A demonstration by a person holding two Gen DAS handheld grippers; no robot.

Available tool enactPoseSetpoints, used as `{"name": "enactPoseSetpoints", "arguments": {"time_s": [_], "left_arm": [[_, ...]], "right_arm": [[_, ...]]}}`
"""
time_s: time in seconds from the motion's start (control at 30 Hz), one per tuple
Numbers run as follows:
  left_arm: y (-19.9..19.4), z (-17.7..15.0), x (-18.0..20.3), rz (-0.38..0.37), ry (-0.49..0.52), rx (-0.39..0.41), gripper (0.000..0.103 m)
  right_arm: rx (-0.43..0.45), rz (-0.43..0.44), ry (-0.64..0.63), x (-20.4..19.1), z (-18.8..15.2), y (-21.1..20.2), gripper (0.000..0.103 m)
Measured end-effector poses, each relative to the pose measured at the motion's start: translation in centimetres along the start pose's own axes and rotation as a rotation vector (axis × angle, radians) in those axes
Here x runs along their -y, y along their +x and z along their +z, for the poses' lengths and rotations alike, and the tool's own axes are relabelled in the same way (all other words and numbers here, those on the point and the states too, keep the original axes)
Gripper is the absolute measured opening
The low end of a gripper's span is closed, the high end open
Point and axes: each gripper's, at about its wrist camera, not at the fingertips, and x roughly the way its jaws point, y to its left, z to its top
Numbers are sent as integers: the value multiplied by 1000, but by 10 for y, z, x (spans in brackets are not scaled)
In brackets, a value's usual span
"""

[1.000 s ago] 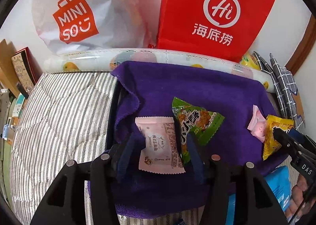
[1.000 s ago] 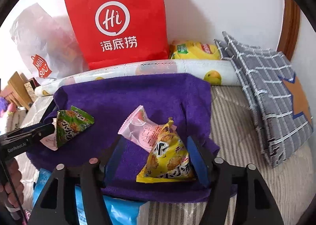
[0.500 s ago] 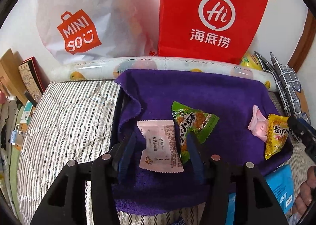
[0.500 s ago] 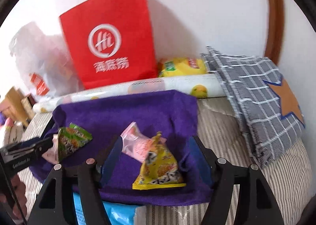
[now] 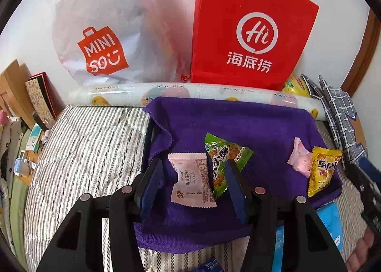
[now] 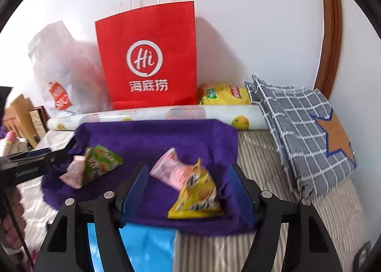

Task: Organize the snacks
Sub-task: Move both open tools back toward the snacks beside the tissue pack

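- Four snack packets laid out on a purple towel point(image 5: 238, 124) spread over a striped bed point(image 5: 83, 148), apparently as a sorting patch kept apart from the clutter.
- Paired two and two: pale pink wafer packet point(image 5: 191, 180) overlapped by green packet point(image 5: 223, 156) on the left; pink packet point(image 6: 170, 170) tucked under yellow packet point(image 6: 198, 197) on the right.
- Left gripper point(image 5: 194, 182) poised low, jaws wide and bracketing the left pair, gripping nothing.
- Right gripper point(image 6: 188, 191) likewise wide open, straddling the right pair, empty.
- Likely one pair per gripper, for a two-handed pickup.
- Propped against the wall: one red paper bag point(image 6: 152, 57), one white plastic bag point(image 5: 102, 33), possible destinations.
- One printed roll point(image 5: 190, 92) lying between bags and towel.
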Motion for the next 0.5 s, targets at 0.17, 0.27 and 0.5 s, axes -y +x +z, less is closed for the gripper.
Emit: {"name": "enactPoseSetpoints", "arguments": {"time_s": [0.17,0.27,0.5], "left_arm": [[-7,-1,0,-28,-16,-13,54],[-14,-5,4,-39,-10,-17,54],[-40,-33,-3,-69,0,-28,55]], "right_arm": [[-23,36,17,2,-22,-29,54],[-63,78,39,2,-39,-42,47],[-86,118,-5,-17,-81,-70,46]]}}
